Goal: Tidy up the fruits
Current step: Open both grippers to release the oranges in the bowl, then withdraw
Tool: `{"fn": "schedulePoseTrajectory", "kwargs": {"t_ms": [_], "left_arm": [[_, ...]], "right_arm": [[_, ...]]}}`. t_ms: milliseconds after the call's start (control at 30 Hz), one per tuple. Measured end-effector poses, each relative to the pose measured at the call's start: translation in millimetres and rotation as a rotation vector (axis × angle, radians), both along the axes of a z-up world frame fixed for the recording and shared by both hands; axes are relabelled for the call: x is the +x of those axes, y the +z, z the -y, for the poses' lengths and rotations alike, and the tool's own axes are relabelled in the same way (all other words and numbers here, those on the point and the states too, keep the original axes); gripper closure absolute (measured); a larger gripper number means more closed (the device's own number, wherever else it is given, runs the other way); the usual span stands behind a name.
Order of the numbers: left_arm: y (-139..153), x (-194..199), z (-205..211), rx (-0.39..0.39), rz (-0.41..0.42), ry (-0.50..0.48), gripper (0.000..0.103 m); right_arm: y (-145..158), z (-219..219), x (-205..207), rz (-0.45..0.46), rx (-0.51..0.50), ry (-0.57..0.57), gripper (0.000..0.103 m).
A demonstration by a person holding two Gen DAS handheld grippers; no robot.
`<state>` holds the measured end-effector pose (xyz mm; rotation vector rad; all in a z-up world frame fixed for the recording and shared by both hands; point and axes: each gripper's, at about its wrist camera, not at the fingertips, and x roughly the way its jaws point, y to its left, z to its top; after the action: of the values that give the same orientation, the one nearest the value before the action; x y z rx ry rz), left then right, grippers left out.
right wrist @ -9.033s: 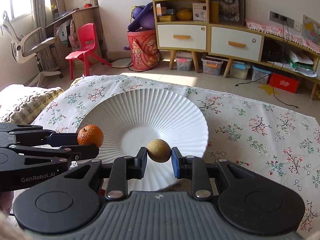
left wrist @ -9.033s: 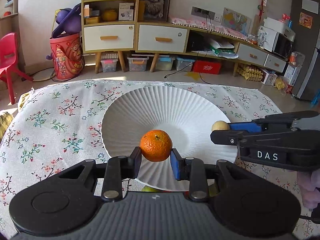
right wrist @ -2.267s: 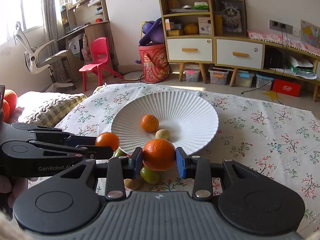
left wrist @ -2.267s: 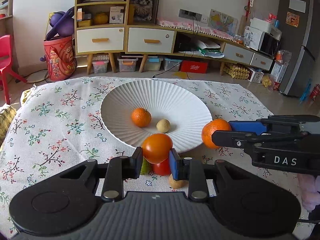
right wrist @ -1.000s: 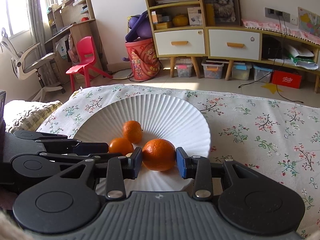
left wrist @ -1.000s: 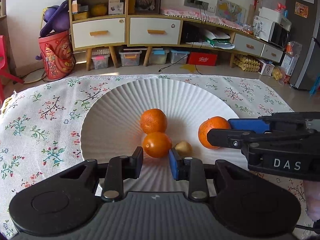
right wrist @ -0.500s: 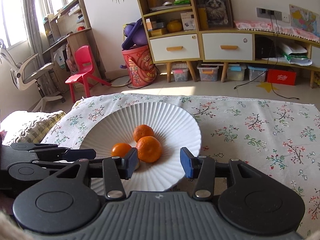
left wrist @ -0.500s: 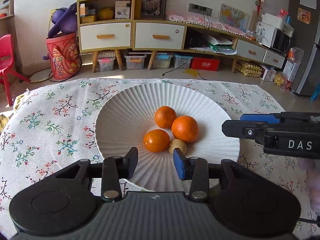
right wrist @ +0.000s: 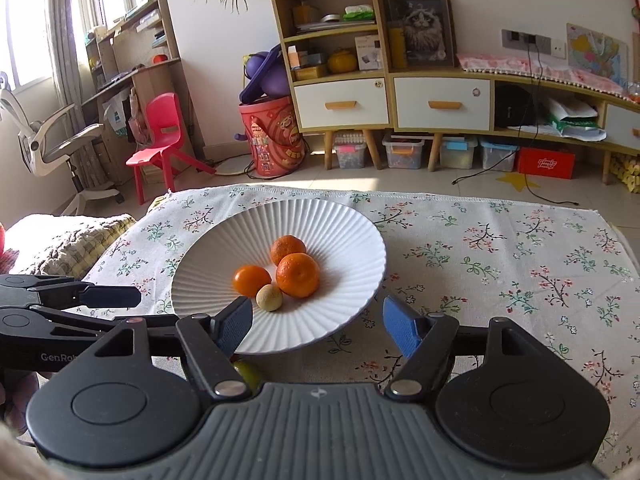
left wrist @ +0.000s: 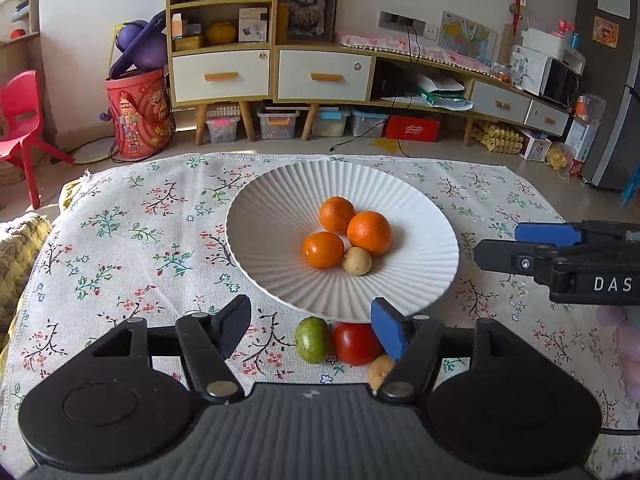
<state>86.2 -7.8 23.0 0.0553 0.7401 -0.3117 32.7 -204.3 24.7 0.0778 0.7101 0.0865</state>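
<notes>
A white ribbed plate (left wrist: 264, 200) (right wrist: 352, 224) on the floral cloth holds three orange fruits (left wrist: 368, 232) (right wrist: 298, 274) and a small tan fruit (left wrist: 357, 261) (right wrist: 269, 297). On the cloth just before the plate lie a green fruit (left wrist: 313, 339) (right wrist: 247, 373), a red tomato (left wrist: 356, 343) and a tan fruit (left wrist: 379, 370), partly hidden behind my left finger. My left gripper (left wrist: 312, 326) is open and empty, pulled back over these loose fruits. My right gripper (right wrist: 318, 326) is open and empty at the plate's near rim.
The floral tablecloth (left wrist: 132, 240) covers the table. A woven cushion (right wrist: 68, 240) lies at the left edge. Beyond the table are a red chair (right wrist: 164, 136), a red bucket (left wrist: 138, 114) and a wooden cabinet (left wrist: 272, 68).
Both grippers let their orange fruits go onto the plate, then opened wider and drew back toward the near side. The loose fruits in front of the plate came back into view.
</notes>
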Motion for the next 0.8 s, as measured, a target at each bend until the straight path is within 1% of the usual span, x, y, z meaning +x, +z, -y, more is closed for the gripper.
{"fn": "schedulePoseTrajectory", "kwargs": {"t_ms": [100, 233, 300, 333, 433, 533, 700, 800], "left_arm": [[-1, -4, -5, -0.003, 0.000, 0.007, 0.042], [-5, -11, -11, -0.001, 0.009, 0.013, 0.033], [-8, -15, -15, 0.000, 0.008, 0.014, 0.029], [-11, -18, -18, 0.002, 0.006, 0.017, 0.027], [-14, -24, -21, 0.005, 0.002, 0.026, 0.021], [-17, -29, -27, 0.009, 0.009, 0.032, 0.014], [-25, -32, -36, 0.007, -0.009, 0.063, 0.012], [-30, -32, -38, 0.010, -0.025, 0.070, 0.011]], "right_arm": [[-1, 0, -4, -0.001, 0.000, -0.007, 0.027], [-3, 2, -7, 0.000, -0.002, -0.008, 0.022], [-5, 1, -11, 0.005, -0.001, -0.003, 0.016], [-7, 0, -12, 0.006, -0.002, 0.000, 0.015], [-10, -2, -15, 0.002, -0.014, 0.011, 0.012], [-15, -6, -19, -0.001, -0.033, 0.011, 0.005], [-22, -8, -24, -0.024, -0.064, 0.024, 0.005], [-24, -7, -25, -0.032, -0.063, 0.015, 0.004]]}}
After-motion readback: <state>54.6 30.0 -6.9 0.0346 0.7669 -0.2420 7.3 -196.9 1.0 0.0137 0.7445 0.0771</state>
